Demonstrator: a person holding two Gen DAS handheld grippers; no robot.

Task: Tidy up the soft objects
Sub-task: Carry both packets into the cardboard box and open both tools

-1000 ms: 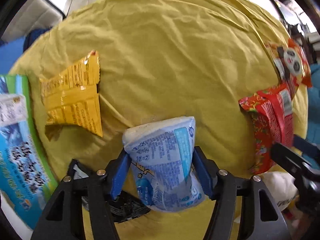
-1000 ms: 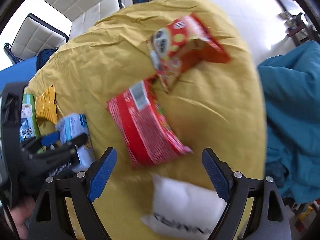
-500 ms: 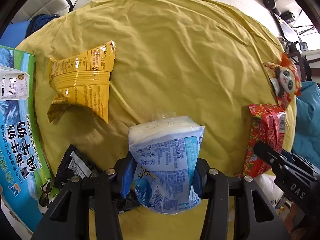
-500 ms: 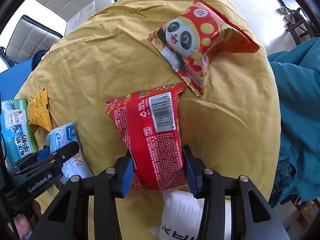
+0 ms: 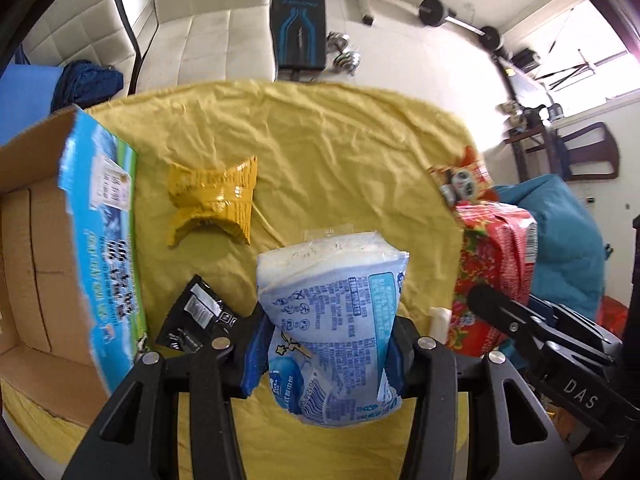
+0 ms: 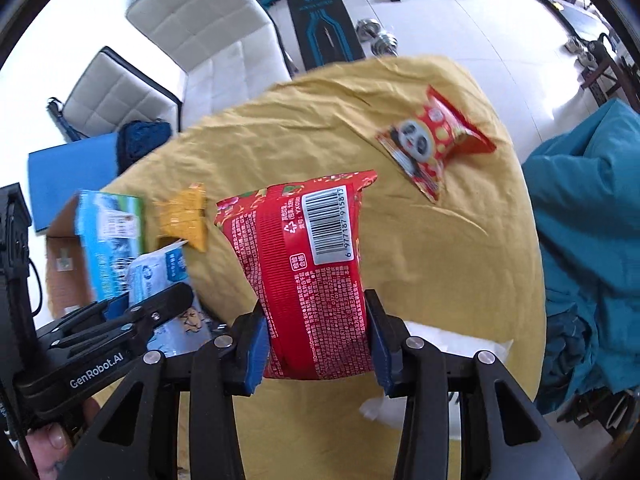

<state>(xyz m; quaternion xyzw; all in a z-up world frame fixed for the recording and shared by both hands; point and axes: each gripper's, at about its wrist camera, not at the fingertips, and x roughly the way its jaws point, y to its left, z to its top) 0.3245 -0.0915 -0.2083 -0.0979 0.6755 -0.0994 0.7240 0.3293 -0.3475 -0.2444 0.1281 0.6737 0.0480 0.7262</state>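
Note:
My left gripper (image 5: 326,354) is shut on a white-and-blue soft packet (image 5: 334,320) and holds it above the yellow cloth (image 5: 320,148). My right gripper (image 6: 316,342) is shut on a red packet (image 6: 308,264) with a barcode, lifted off the cloth. The red packet also shows at the right in the left wrist view (image 5: 492,272). A yellow snack bag (image 5: 214,200), a black sachet (image 5: 192,316) and a red panda bag (image 6: 432,140) lie on the cloth. An open cardboard box (image 5: 48,248) with a blue printed flap stands at the left.
A white pillow-like pack (image 6: 448,348) lies under the right gripper. A teal blanket (image 6: 592,216) lies to the right of the table. A white padded sofa (image 5: 208,36), a black bench (image 5: 298,12) and dumbbells (image 5: 344,56) stand beyond the table.
Both grippers have risen with their packets and the views have tilted up. The right gripper shut on the red packet a second ago. The cardboard box has come into view.

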